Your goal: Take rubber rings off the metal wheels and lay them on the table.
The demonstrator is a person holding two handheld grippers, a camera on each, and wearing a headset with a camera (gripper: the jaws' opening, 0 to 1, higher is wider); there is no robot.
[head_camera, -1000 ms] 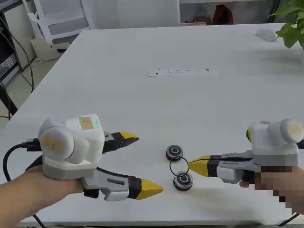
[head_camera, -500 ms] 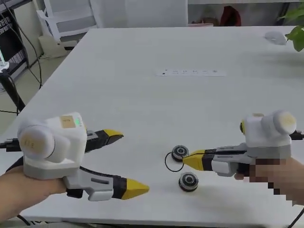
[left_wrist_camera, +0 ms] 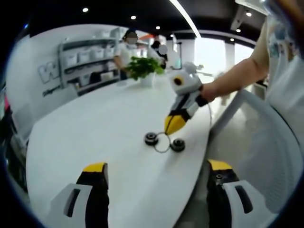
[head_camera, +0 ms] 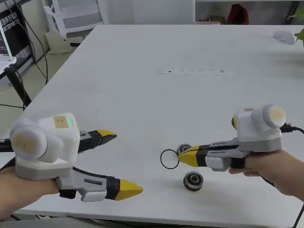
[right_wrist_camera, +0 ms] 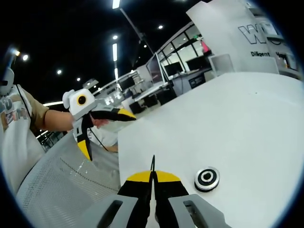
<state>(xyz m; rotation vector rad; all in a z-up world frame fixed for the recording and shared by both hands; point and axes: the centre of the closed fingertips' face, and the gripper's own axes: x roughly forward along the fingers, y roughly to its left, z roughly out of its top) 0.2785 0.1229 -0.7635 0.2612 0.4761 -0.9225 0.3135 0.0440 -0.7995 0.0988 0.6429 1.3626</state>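
Right gripper [head_camera: 184, 156] pinches the thin rubber ring [head_camera: 161, 159] at lower centre beside two metal wheels [head_camera: 193, 180], looks light, floppy, best gripped on the band; left gripper [head_camera: 121, 164] gapes wide, empty, lower left.

A white table [head_camera: 142, 99] carries 2 round metal wheels [head_camera: 193, 180], 1 either side of the right gripper's [head_camera: 185, 157] yellow fingertips, a white socket strip [head_camera: 195, 71] beyond.

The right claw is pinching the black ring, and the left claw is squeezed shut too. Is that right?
Not quite. The right gripper does pinch the rubber ring, but the left gripper is open, not shut: the left gripper view shows its two jaws standing wide apart.
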